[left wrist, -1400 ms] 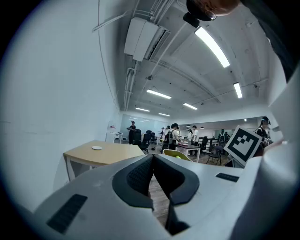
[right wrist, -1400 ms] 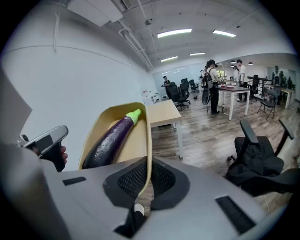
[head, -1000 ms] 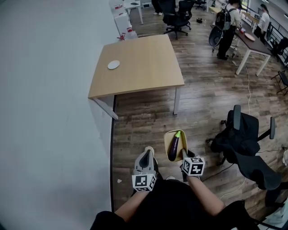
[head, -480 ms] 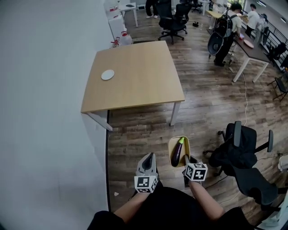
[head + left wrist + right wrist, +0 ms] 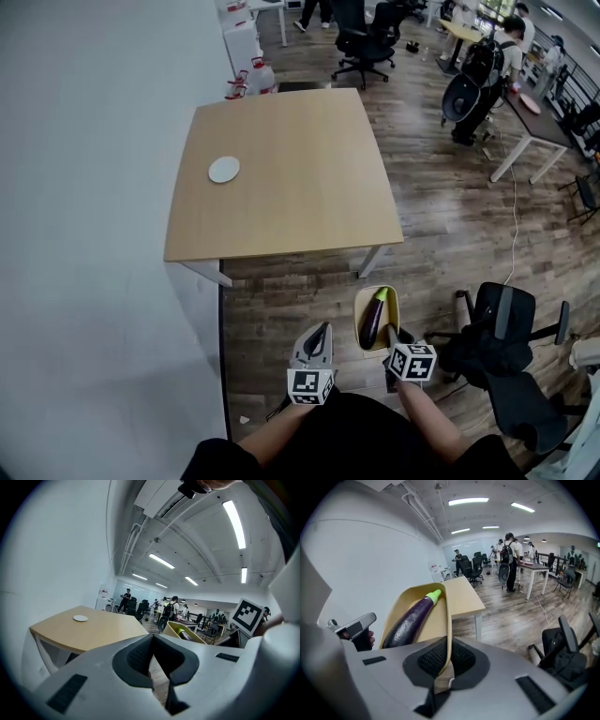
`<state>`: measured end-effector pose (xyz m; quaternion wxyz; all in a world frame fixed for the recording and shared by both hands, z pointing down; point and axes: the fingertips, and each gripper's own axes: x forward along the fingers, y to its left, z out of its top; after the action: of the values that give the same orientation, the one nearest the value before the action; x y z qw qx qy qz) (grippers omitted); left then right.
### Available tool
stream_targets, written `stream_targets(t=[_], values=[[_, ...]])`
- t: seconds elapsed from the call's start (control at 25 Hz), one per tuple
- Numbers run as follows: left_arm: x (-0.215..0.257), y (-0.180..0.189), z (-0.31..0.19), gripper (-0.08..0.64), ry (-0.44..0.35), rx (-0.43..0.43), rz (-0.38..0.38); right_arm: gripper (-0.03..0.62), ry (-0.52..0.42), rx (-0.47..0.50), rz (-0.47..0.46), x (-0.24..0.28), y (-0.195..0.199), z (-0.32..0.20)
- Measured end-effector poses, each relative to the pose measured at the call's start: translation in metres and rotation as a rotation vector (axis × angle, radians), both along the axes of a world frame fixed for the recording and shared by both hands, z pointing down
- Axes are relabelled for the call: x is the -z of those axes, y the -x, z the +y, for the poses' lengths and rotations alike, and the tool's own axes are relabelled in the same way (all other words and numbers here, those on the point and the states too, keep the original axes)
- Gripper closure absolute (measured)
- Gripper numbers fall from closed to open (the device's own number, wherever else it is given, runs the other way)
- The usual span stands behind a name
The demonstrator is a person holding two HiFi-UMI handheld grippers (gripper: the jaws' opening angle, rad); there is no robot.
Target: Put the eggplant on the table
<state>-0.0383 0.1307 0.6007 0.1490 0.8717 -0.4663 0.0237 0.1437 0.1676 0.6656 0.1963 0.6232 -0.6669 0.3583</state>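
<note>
Eggplant (image 5: pixel 373 319) lies in the tray (image 5: pixel 358 314) my right claw (image 5: pixel 391 331) pinches; left claw (image 5: pixel 322 330) closed, empty. Step: carrying; next I'd reach the worktop (image 5: pixel 291 187) ahead.

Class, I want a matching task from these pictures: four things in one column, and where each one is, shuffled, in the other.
1 eggplant
2 white disc
3 right gripper
4 black chair

A on the table
B shut on the tray rim
C lying in the tray
D on the floor

Pairs: 1-C, 2-A, 3-B, 4-D
</note>
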Motion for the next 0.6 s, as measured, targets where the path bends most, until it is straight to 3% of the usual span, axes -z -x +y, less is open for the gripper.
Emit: stream_targets(t=[0.28,0.6], values=[[0.0,0.023,-0.073,0.548,0.012,-0.033,0.032,0.531,-0.008,-0.019,0.037,0.006,0.019,-0.081],[0.001,0.042,-0.102,0.548,0.002,-0.052,0.078,0.531,0.01,-0.074,0.032,0.007,0.025,-0.111]])
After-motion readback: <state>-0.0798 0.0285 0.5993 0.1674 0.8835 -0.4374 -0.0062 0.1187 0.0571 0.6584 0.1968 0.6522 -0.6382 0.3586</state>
